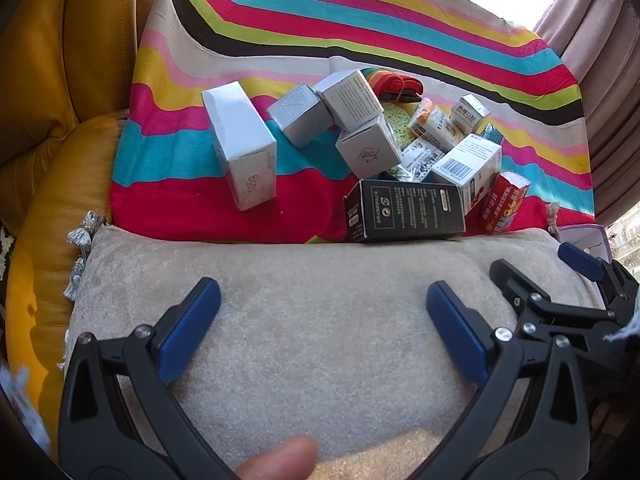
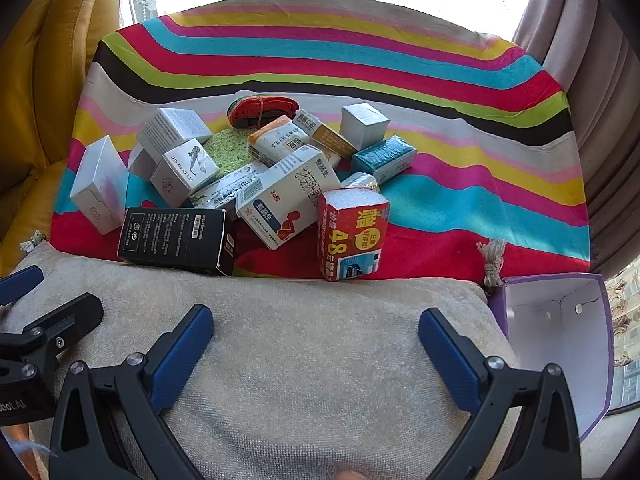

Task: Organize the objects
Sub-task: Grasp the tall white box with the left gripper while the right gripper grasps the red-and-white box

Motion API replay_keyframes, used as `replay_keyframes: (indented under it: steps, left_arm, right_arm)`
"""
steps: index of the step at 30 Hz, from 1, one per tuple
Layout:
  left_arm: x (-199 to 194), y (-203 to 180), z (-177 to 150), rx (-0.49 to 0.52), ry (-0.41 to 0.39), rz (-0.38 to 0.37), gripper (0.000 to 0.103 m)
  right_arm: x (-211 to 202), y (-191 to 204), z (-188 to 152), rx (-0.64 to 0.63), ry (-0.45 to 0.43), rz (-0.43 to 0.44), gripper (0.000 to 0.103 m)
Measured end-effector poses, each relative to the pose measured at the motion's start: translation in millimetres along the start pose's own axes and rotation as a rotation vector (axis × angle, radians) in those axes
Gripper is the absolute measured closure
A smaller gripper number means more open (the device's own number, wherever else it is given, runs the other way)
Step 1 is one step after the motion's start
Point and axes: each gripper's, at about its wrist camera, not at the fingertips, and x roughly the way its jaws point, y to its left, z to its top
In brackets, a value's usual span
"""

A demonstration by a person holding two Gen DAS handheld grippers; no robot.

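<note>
Left wrist view: left gripper (image 1: 322, 312) hangs w/ jaws spread wide, nothing held, over the beige cushion (image 1: 280, 320); the box pile (image 1: 384, 136) sits at 12–1 o'clock on the striped cloth (image 1: 320, 20), white box (image 1: 244, 144) marked "105g" apart at 11, right gripper (image 1: 568, 264) at 3, also agape & empty. Right wrist view: pile again at 12, black box (image 2: 176, 240) reading "INSTRUCTIONS" at 11, red pack (image 2: 352, 232) w/ "48" at 12, purple bin (image 2: 560, 340) at 3. Risk, imo: boxes lean on each other, so pulling one could topple neighbours, & soft cloth may let a box tip mid-grasp.
</note>
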Motion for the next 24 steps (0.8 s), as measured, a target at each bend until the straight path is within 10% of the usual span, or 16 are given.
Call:
replay_keyframes:
  steps: [7,14,21,24]
  left_arm:
    - [-20.2,15.0,8.7,-0.053,-0.036,-0.065,0.0]
    - [-14.7,48.4,61.2,-0.075,-0.07,0.026,0.003]
    - [55.1,66.1,94.4,-0.179,0.103,0.071,0.025]
    - [68.7,69.8,87.3,-0.194,0.154,0.053,0.05]
  right_arm:
    - [-3.5,-12.2,-2.8,0.035,-0.004,0.106,0.0]
    - [-24.2,-18.3,17.2,0.006,-0.032,0.19,0.0]
    - [-9.9,-9.6,48.4,-0.12,-0.004,0.165,0.0]
    - [6.8,-8.2,54.1,-0.176,0.037,0.175,0.0]
